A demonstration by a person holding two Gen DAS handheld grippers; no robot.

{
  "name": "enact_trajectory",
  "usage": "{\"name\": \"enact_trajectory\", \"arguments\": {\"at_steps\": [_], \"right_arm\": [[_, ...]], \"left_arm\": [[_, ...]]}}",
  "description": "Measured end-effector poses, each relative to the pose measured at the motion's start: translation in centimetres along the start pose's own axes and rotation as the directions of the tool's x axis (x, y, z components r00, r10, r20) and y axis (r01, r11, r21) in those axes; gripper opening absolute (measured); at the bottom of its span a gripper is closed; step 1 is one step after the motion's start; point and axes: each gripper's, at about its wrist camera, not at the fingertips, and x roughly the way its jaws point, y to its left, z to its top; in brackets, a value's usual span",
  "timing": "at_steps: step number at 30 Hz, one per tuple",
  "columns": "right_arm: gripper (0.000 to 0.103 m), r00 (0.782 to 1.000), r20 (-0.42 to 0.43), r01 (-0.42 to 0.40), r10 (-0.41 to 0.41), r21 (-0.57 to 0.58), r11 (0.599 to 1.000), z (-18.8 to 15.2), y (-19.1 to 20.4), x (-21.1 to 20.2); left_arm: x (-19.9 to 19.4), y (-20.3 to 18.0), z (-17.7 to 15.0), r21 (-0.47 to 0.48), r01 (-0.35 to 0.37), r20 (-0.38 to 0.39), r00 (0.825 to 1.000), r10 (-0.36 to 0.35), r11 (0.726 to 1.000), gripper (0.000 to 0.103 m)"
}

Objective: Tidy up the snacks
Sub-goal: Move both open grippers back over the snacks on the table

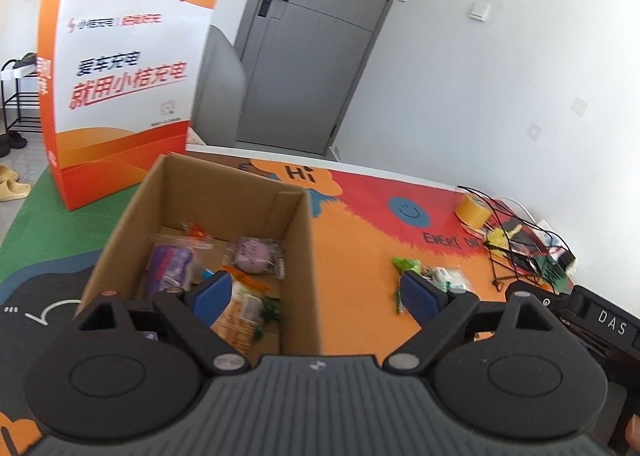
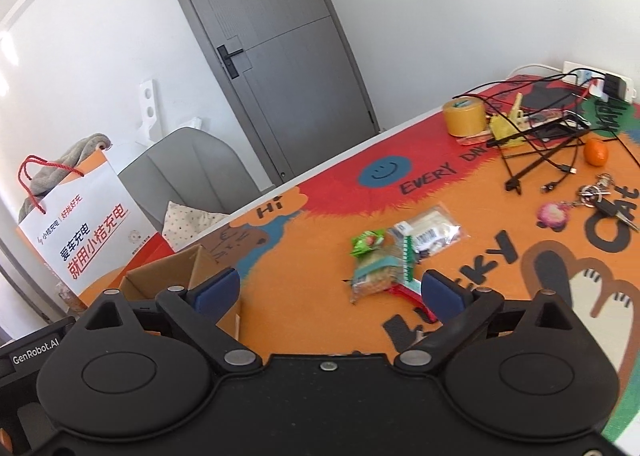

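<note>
Both tongs (image 1: 316, 294) (image 2: 332, 290) gape, empty.

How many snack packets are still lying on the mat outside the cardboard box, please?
4 show, though overlap may hide more: a green packet, a clear packet to its right, a biscuit packet nearer the right gripper, and a red packet under it.

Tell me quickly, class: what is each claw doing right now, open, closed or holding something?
Left claw: open, holding nothing, above the cardboard box.
Right claw: open, holding nothing, snack packets on the mat ahead.
</note>
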Motion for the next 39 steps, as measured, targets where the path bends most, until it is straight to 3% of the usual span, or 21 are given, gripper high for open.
{"name": "enact_trajectory", "arguments": {"at_steps": [18,39], "right_arm": [[0.098,0.994,-0.045,0.106,-0.104,0.052,0.993,-1.6,-6.5,-2.3],[0.096,0.983,-0.098,0.172,-0.155,0.201,0.964,-1.8,-14.6,-1.9]], "left_arm": [[2.3,-7.0,-3.8,0.114,0.122,-0.121,0.987,-0.108,0.986,0.09],[8.7,-14.8,-8.4,0.216,0.173,-0.289,0.951,-0.107,0.961,0.09]]}}
